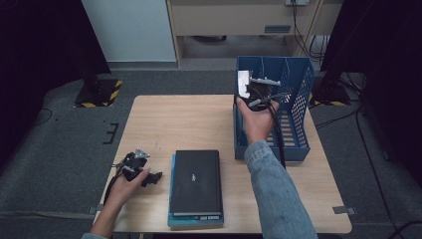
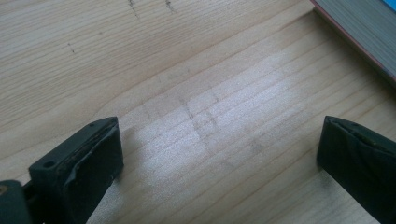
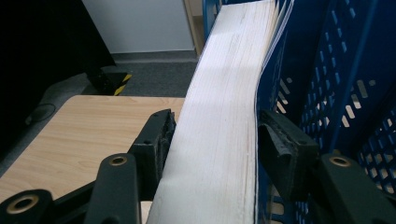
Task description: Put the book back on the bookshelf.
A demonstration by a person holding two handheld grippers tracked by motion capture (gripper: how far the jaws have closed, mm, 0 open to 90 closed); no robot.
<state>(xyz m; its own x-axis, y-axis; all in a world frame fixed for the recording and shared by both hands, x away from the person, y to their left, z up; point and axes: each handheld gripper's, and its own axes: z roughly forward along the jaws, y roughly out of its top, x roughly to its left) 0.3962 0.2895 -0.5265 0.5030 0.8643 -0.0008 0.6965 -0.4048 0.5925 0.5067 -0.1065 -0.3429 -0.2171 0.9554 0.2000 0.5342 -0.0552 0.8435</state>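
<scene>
Left hand: the left gripper (image 1: 149,178) lies low at the surface's front-left corner, its forearm coming in from the front edge and its nose aimed right toward the stacked books.
Left fingers (image 2: 88,161): released, spread wide over bare wood, grasping nothing.
Pale wooden surface (image 1: 189,122): light grain, bare across its left and middle parts back to the rear edge.
Stacked books: a black hardcover book (image 1: 196,181) lies flat on a teal-covered book (image 1: 172,191) at the middle of the front edge, just right of the left gripper and apart from it.
Right hand: the denim-sleeved arm reaches from the front edge to the rear-right corner, with the right gripper (image 1: 254,92) raised at the rack's left wall.
Right fingers (image 3: 156,144): clenched on the thick white-paged book (image 3: 224,121), one on each cover, page edges facing the camera.
Book's place: upright, at the left end of the blue perforated plastic file rack (image 1: 293,94).
Rack: it stands on the surface's right side, by the right edge.
</scene>
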